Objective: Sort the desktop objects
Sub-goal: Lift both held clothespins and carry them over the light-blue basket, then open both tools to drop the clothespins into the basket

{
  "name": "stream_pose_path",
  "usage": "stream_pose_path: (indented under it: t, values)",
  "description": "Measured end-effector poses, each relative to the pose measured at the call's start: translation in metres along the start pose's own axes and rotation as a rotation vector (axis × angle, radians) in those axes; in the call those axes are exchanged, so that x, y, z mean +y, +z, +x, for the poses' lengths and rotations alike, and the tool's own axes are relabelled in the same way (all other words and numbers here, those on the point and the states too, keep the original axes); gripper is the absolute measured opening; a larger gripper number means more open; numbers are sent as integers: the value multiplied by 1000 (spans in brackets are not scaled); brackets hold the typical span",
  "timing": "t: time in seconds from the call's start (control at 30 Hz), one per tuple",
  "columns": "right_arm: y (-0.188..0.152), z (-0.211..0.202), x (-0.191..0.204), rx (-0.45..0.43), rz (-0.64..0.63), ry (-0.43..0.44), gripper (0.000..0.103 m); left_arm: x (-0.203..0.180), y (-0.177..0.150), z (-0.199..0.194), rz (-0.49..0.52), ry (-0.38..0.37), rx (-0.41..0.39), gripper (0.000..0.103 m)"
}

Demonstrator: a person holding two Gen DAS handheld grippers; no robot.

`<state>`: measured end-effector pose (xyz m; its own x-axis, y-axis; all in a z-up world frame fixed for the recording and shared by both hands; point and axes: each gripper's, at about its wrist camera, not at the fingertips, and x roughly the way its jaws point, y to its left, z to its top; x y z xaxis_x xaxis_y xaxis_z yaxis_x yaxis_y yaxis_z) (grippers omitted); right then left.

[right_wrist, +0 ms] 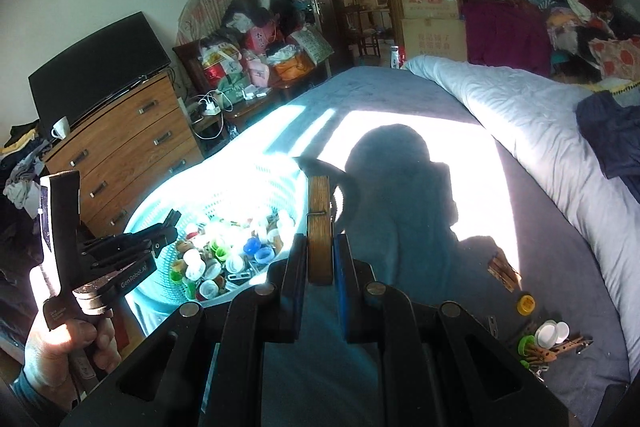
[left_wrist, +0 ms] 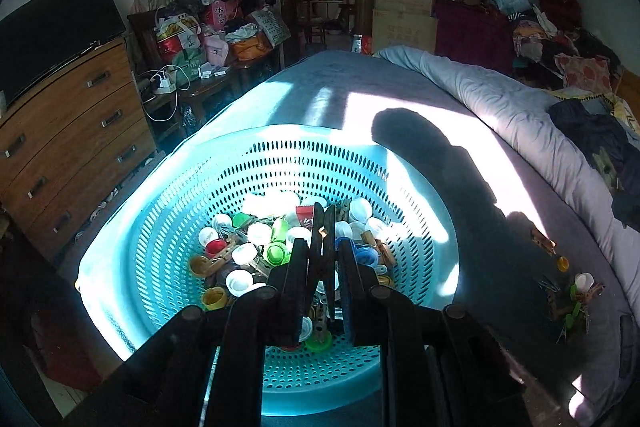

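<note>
- In the lower middle of the right wrist view, the right hand-held gripper (right_wrist: 320,259) is closed on a wooden clothespin (right_wrist: 319,227). The pin stands up straight between the two pads, w/ most of it sticking out above them.
- In the lower middle of the left wrist view, the left hand-held gripper (left_wrist: 322,255) is closed on a dark clothespin (left_wrist: 323,239), right over the blue basket (left_wrist: 160,227).
- Both pins look light and stiff. They are thin, so they could twist or slip out. I think it's best to pinch them on the flat sides, near the middle, like now.
- The basket holds a pile of bottle caps (left_wrist: 256,251) and more pins. Caps look light, hard and smooth, so they may roll or slide.
- At the lower right of the right wrist view, on the bed (right_wrist: 400,99), lie small groups: a few wooden pins (right_wrist: 502,273), a yellow cap (right_wrist: 526,304), white caps (right_wrist: 554,334) and more pins next to them.
- The right pin is well apart from those groups, left of them in the frame.
- A person's hand (right_wrist: 60,351) at lower left holds the left tool.
</note>
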<state>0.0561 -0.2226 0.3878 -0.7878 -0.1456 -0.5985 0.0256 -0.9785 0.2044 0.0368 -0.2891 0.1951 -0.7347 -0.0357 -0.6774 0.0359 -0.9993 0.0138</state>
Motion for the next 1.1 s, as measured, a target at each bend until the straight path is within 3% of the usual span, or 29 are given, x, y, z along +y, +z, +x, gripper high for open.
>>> stream_pose_path:
  t: [0.47, 0.83, 1.1]
  values:
    - [56, 42, 57, -9, -83, 54, 13, 48, 44, 11, 17, 25, 0, 16]
    - [98, 82, 94, 3, -125, 113, 13, 95, 68, 47, 10, 29, 95, 16]
    - [128, 118, 103, 97, -116, 181, 13, 103, 88, 72, 100, 3, 178, 16]
